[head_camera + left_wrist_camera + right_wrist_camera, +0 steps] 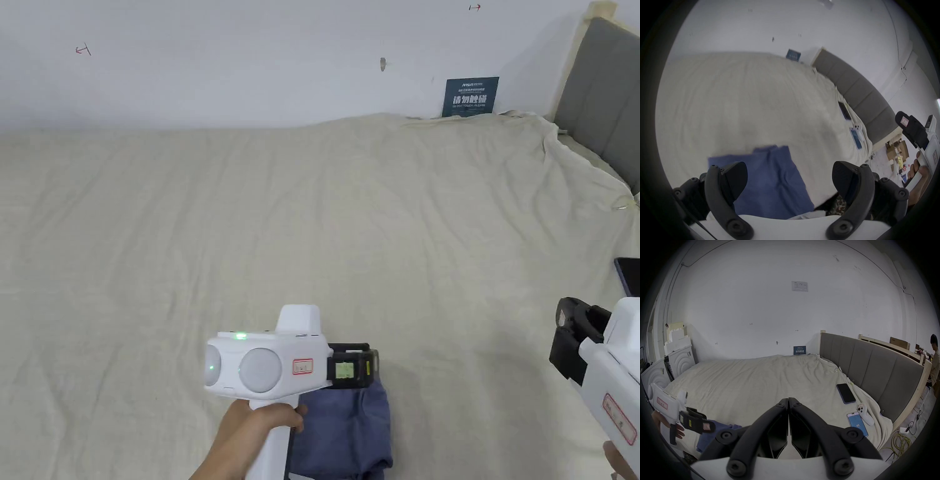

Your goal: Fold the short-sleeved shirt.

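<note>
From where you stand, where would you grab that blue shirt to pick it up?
Probably the far edge of the blue shirt, coming straight down with the open left claw above it. The shirt lies flat and bunched on the bedsheet, so a raised wrinkle there should pinch easily.
</note>
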A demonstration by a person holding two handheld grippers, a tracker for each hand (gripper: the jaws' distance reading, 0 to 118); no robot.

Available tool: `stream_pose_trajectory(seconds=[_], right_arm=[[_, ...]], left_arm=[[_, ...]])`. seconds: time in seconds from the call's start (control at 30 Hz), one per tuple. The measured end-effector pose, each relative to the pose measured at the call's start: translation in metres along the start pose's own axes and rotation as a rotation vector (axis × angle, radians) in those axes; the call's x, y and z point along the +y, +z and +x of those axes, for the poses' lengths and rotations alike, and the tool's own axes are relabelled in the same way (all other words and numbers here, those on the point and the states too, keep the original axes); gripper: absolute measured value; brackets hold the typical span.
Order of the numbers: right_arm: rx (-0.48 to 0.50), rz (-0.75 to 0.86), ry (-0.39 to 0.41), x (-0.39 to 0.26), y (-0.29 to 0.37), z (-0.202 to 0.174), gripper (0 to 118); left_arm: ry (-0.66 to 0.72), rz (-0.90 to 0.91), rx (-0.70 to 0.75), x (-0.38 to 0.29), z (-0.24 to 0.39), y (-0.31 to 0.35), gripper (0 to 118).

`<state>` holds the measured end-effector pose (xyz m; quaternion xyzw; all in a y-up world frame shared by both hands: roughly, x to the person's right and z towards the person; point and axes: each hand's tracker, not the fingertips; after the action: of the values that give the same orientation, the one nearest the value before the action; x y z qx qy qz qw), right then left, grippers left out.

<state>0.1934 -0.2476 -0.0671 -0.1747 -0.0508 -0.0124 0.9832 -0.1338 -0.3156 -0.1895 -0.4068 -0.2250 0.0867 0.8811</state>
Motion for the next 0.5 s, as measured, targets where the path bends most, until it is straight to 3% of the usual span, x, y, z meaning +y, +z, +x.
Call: stream_pose_trajectory(seconds=[0.17,0.23,0.3,0.4,0.5], right_arm=[[0.006,0.007,0.003,0.002,0.001,-0.002,0],[0.006,0.006,0.004,0.001,0.002,-0.002,0],[0.007,0.003,0.003,0.000,0.002,-0.001,0],[0.000,-0.002,0.000,-0.002,0.003,0.002,0],[-0.010,-0.010,-0.005,-0.005,0.003,0.007,0]], left_arm=[[-0.099,0.126,0.185,-0.015,-0.011,0.007,104],[-0.140,0.160,0.216,-0.026,-0.013,0.002,73],[-0.147,0.158,0.218,-0.038,-0.016,-0.007,27],[-0.122,0.136,0.194,-0.052,-0.019,-0.025,0],[-0.086,0.107,0.169,-0.065,-0.015,-0.042,0]])
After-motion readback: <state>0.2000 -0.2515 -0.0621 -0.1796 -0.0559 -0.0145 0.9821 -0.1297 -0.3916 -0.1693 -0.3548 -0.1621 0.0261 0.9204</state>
